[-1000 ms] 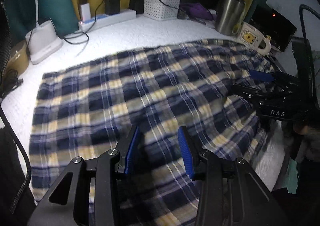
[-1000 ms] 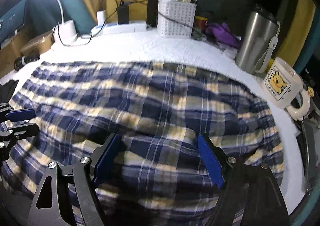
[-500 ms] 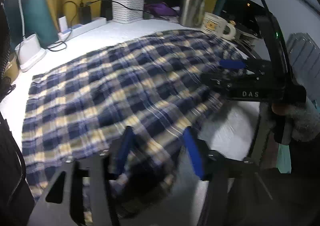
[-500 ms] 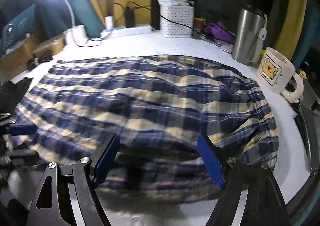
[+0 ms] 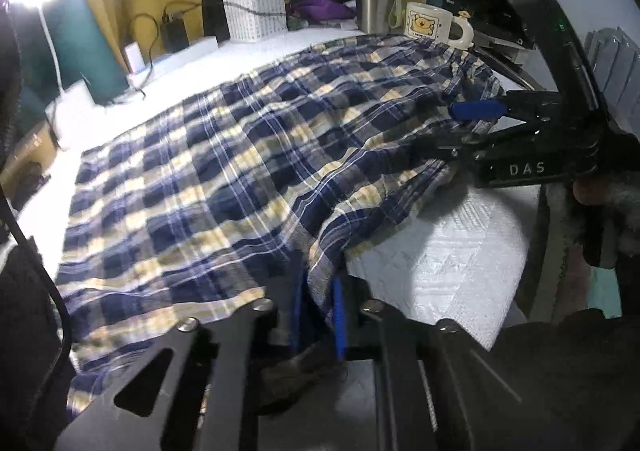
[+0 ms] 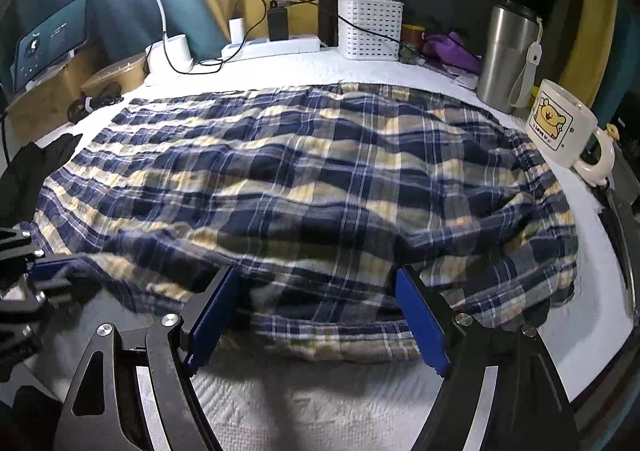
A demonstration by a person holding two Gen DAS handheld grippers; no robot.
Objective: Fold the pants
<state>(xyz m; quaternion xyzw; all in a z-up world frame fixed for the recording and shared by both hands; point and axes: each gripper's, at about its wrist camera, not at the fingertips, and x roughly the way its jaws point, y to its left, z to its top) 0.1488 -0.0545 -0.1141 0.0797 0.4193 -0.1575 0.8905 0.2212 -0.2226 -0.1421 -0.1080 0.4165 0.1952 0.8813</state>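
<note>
Plaid pants [image 5: 248,155] lie spread on the white table [image 5: 448,263]. Left gripper [image 5: 316,311] is closing, near hem now pinched between its pads; 1 second ago, wide. Right gripper [image 6: 316,315] gapes, holding nothing. Fold can start.

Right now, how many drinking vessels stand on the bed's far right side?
2: a steel tumbler with a strap at the back right, and a white bear mug nearer, just off the plaid pants. More may hide behind the basket.
</note>
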